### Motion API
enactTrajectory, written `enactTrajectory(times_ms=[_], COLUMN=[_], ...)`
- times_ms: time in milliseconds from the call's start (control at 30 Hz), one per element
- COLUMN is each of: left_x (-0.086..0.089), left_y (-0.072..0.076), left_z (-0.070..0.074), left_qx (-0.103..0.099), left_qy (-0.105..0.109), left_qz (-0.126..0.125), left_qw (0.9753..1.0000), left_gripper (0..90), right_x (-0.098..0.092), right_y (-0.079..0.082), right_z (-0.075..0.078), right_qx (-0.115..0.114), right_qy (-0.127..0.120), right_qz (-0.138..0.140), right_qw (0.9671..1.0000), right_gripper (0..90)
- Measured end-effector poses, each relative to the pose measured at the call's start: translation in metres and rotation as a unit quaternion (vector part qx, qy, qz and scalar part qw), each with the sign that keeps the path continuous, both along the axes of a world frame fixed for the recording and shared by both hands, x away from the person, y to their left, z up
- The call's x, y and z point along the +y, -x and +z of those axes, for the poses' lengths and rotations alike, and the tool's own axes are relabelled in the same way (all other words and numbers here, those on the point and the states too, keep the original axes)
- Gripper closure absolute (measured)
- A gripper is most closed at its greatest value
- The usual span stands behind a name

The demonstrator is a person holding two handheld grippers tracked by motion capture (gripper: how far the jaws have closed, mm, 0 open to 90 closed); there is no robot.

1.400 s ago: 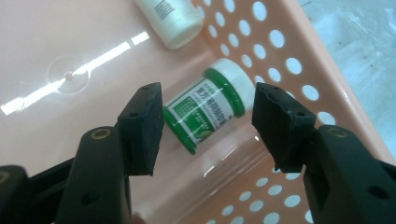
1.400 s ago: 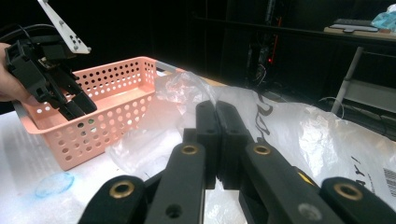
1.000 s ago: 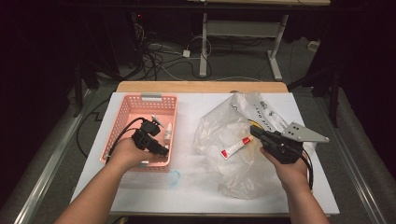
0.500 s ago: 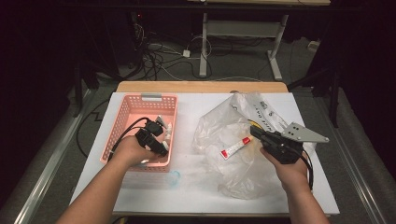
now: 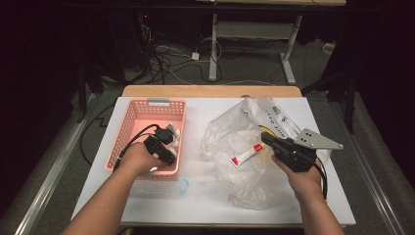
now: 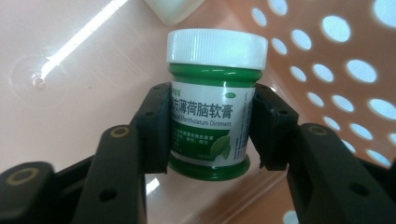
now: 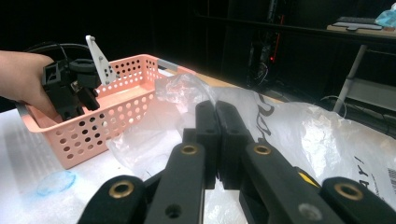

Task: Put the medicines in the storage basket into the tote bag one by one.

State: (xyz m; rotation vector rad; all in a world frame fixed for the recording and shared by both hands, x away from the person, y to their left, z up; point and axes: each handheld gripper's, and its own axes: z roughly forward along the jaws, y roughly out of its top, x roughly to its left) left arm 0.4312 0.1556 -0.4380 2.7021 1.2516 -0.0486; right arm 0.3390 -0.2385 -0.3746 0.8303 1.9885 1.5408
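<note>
The left tool (image 6: 210, 126) is gripping a small green ointment jar (image 6: 212, 100) by its labelled sides, the white ribbed cap pointing away, just above the smooth floor of the perforated pink basket (image 5: 128, 128) near the surface's left edge. The right tool (image 7: 217, 140) is resting clenched on the crinkly clear plastic bag (image 5: 244, 142).

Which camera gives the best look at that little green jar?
The left gripper view: the jar is close up, white lid and green label plain to see, clamped between the left gripper's fingers over the basket floor. In the high view, hand and gripper hide the jar. The right gripper view shows that gripper at the basket; I can't make out the jar.
</note>
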Motion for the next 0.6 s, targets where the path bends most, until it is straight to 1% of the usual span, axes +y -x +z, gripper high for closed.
enactTrajectory(times_ms=[67, 133, 233, 300, 400, 467, 600], left_x=[0.000, 0.001, 0.002, 0.003, 0.006, 0.007, 0.007], left_y=[0.000, -0.001, -0.001, -0.001, 0.000, 0.000, 0.005], left_z=[0.000, 0.000, 0.001, 0.003, 0.006, 0.009, 0.016], left_qx=[0.001, 0.006, 0.006, 0.002, -0.009, -0.012, -0.027], left_qy=[0.002, 0.007, 0.013, 0.017, 0.029, 0.037, 0.049], left_qz=[0.001, 0.002, 0.006, 0.008, 0.012, 0.015, 0.019], left_qw=[1.0000, 1.0000, 0.9999, 0.9998, 0.9995, 0.9991, 0.9983], left_gripper=[53.4, 53.6, 53.8, 53.9, 54.0, 54.0, 54.1], right_x=[0.000, -0.001, -0.002, -0.002, -0.003, -0.003, -0.003], right_y=[0.000, 0.000, 0.000, 0.000, 0.000, 0.000, 0.000], right_z=[0.000, 0.000, 0.000, 0.000, 0.000, 0.000, 0.000], right_qx=[0.001, 0.001, 0.001, 0.001, 0.001, 0.001, 0.000], right_qy=[0.000, -0.001, 0.000, 0.000, -0.001, -0.002, -0.001], right_qz=[0.000, -0.001, -0.001, -0.002, -0.003, -0.005, -0.002], right_qw=[1.0000, 1.0000, 1.0000, 1.0000, 1.0000, 1.0000, 1.0000], right_gripper=[89.7, 89.7, 89.9, 90.0, 90.0, 90.0, 90.0])
